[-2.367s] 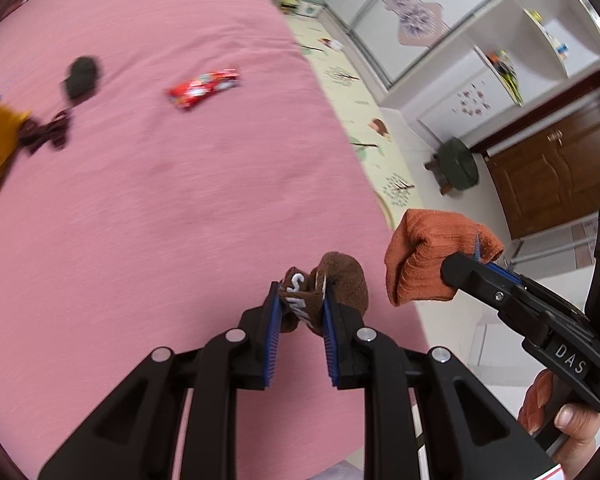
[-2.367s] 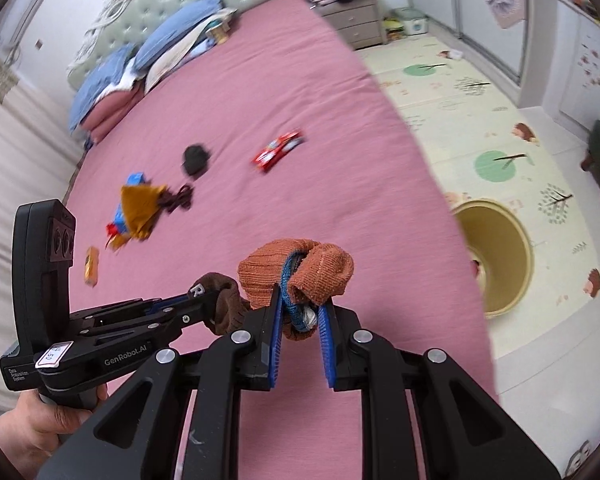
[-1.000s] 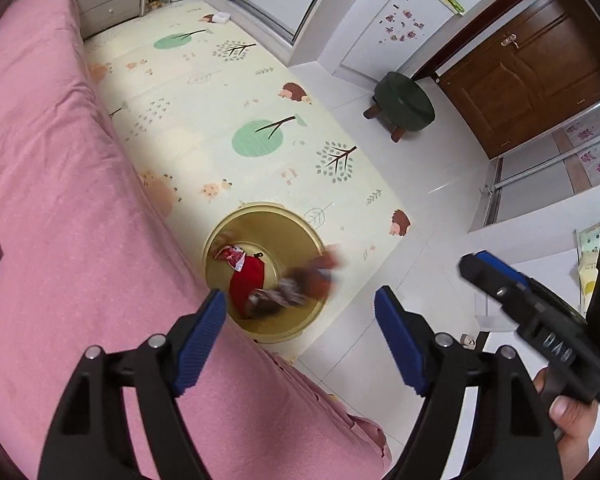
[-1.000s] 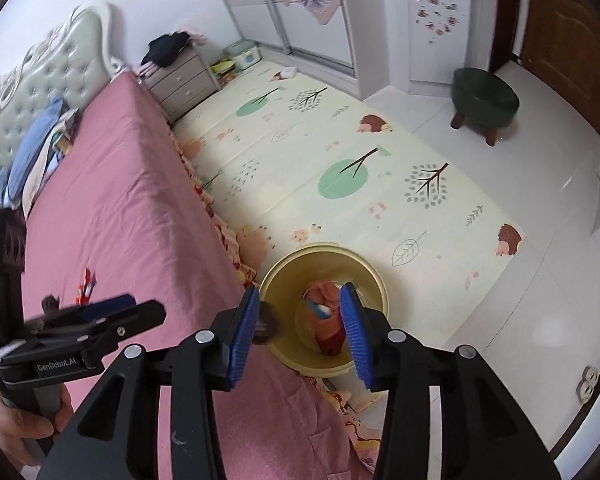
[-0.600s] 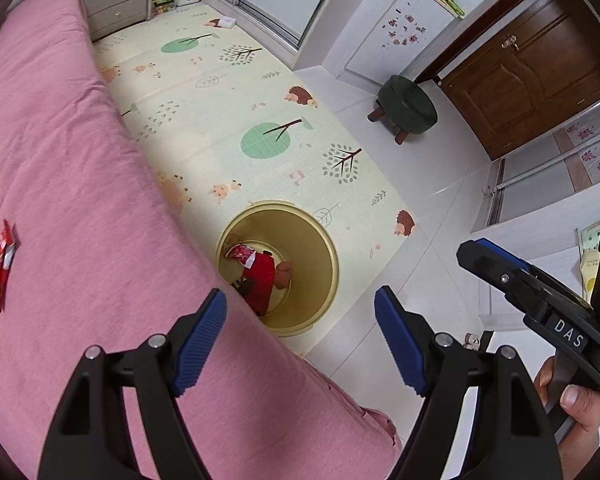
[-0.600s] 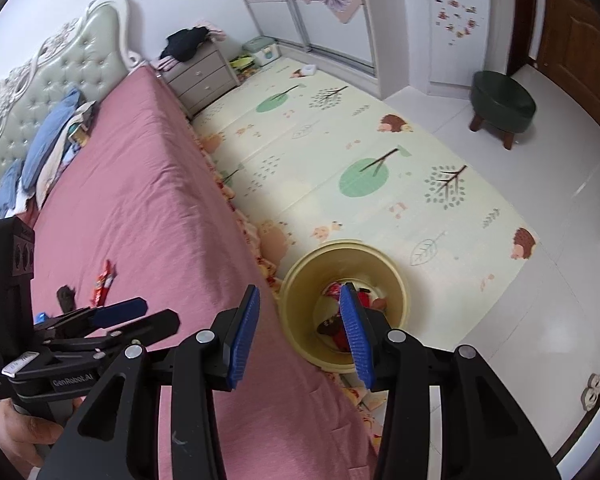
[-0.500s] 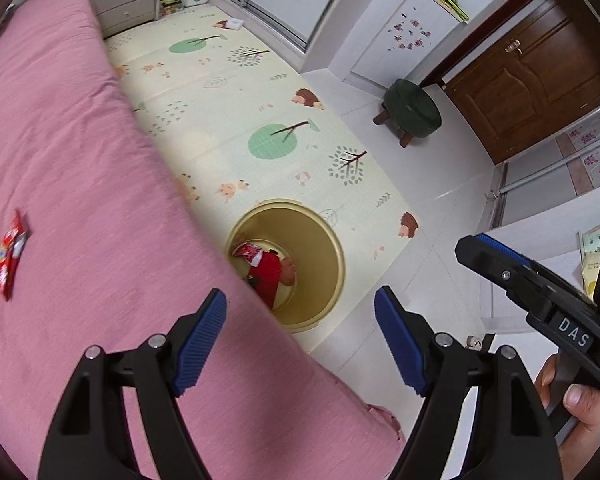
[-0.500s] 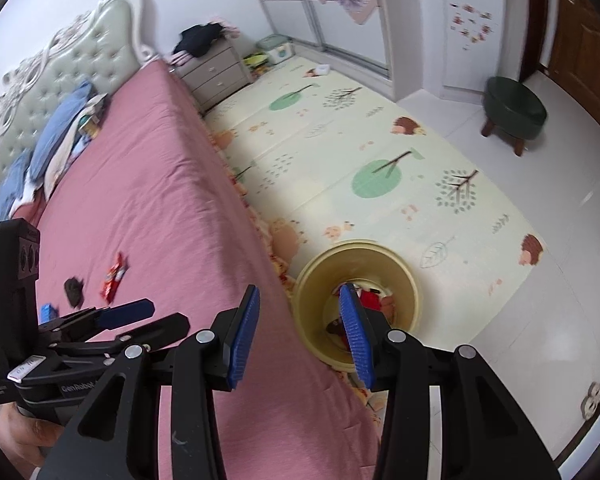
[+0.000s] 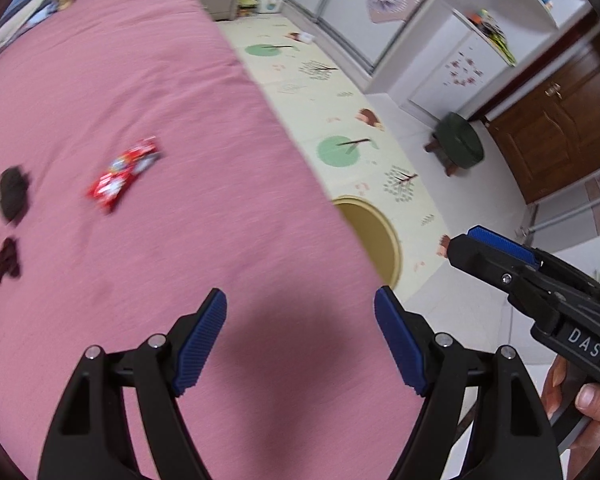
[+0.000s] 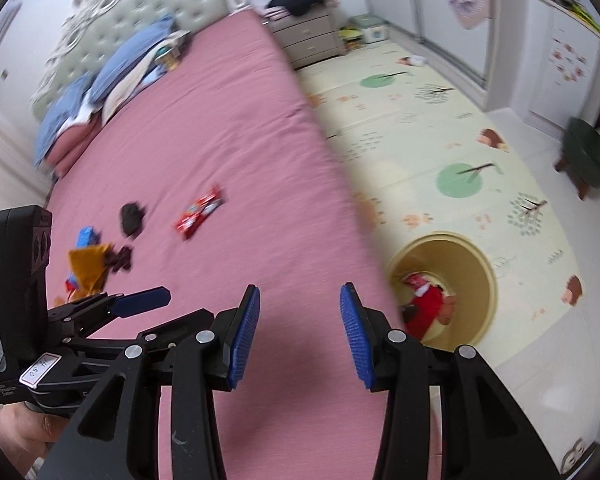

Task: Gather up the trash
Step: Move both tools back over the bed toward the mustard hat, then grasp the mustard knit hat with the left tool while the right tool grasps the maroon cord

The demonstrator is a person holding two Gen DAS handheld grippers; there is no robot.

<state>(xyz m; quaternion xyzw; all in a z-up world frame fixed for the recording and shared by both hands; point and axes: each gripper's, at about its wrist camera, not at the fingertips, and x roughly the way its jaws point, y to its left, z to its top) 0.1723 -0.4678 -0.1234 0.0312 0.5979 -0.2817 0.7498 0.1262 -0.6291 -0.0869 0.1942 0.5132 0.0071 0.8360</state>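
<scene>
Both grippers hang over the pink bed near its edge. My left gripper (image 9: 300, 344) is open and empty. My right gripper (image 10: 300, 332) is open too, with nothing between its fingers. A red snack wrapper (image 9: 122, 176) lies on the bed ahead of them, also in the right wrist view as the red wrapper (image 10: 198, 213). Left of it lie a black scrap (image 10: 131, 219), a mustard cloth (image 10: 89, 266) and a dark crumpled piece (image 10: 120, 258). The yellow bin (image 10: 478, 276) stands on the floor beside the bed with red and orange items inside.
The pink bed (image 9: 140, 80) fills the left; its edge runs diagonally to the play mat (image 10: 440, 120). Pillows (image 10: 112, 80) lie at the headboard. A nightstand (image 10: 308, 36), a green stool (image 9: 458, 142) and a wooden door (image 9: 560, 124) stand around the floor. A blue item (image 10: 87, 236) lies near the cloth.
Both grippers swung from above the yellow bin back over the bed; the red wrapper and the other litter have come into view. Both stay open and empty.
</scene>
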